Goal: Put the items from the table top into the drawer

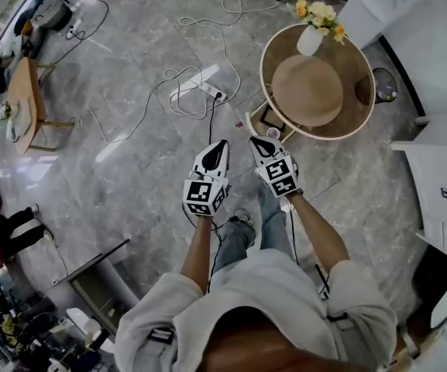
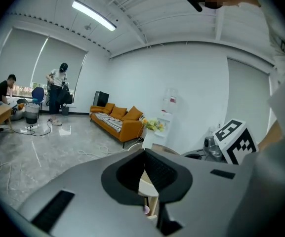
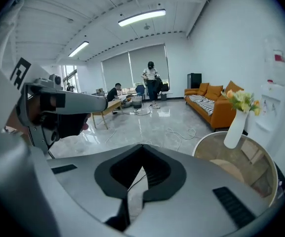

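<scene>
Inspector: Fingers?
Operator: Both clenched and empty, left gripper [image 1: 221,143] and right gripper [image 1: 253,141]; hat [image 1: 308,90] lies on the table [image 1: 356,56], one o'clock
Inspector: Recommend opening wide first, then pinching the brim

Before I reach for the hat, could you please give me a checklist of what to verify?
1. Empty left claw: ok.
2. Empty right claw: ok.
3. Claws open to grasp: not ok, both are shut.
4. The hat lies free on the table: ok.
5. The vase stands apart from the hat: ok.
6. Open drawer: not ok, it looks shut.
</scene>
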### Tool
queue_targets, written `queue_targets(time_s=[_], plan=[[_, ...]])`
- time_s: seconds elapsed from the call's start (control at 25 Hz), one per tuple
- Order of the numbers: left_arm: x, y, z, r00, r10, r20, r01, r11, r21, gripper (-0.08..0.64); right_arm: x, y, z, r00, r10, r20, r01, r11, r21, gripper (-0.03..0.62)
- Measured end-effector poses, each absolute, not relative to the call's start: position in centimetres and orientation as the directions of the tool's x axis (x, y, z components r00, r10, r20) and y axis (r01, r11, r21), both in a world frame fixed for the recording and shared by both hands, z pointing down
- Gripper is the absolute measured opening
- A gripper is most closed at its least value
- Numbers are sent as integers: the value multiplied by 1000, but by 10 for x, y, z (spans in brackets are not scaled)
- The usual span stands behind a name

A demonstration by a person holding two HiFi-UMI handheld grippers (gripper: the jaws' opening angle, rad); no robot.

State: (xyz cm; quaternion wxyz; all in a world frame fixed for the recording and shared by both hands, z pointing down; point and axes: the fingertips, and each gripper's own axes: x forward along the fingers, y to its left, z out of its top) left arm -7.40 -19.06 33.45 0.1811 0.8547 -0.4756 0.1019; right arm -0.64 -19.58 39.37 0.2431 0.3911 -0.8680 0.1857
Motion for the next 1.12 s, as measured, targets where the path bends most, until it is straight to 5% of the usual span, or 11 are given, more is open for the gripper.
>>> queue_targets(time_s=[0.56,1.12], plan=[[-112,-71,104,554,-812,180,-832,-543,110,15,-22,-75,154,-531,-758,380,-826,562,-33,23],[-77,-34,66,553,-821,141,-832,-552,47,15,60,-36,98,-448,-842,301,-883,469,0,23]])
